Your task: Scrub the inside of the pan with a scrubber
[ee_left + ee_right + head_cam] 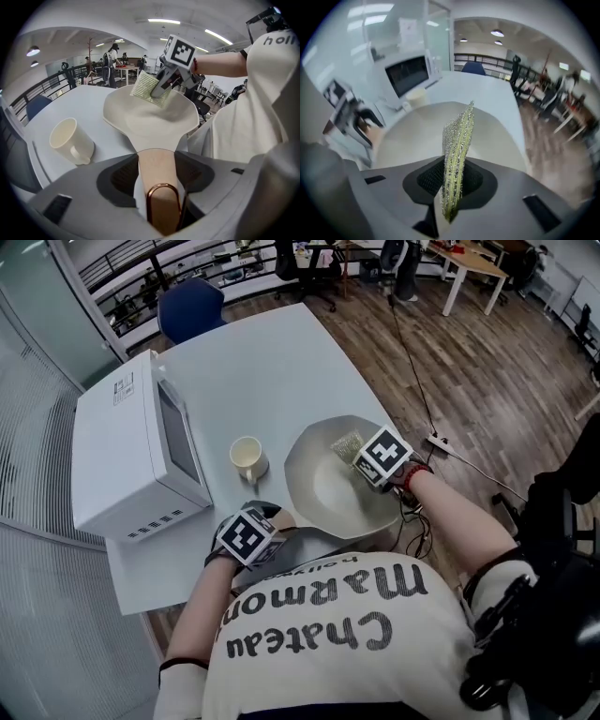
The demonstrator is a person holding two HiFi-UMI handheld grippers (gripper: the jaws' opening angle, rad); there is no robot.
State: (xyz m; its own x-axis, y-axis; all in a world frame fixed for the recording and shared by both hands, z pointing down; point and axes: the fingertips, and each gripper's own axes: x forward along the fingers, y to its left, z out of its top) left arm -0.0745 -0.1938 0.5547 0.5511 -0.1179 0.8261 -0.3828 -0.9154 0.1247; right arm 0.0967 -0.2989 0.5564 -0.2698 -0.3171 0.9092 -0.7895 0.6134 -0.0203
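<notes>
Left tongs point(266, 527) are clamped on the handle point(157, 174), steadying the pan point(306, 465) on the desk point(272, 381). The handle points back at the person, the long axis running away across the desk. Right tongs point(452, 187) pinch the scrubber point(457, 154) edge-up against the pan's far inner wall. Scrubbing looks under way, though coverage can't be judged.

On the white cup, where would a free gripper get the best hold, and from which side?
The cup stands upright beside the pan, its handle turned toward the person. Probably best to pinch that handle, coming from the person's side.
</notes>
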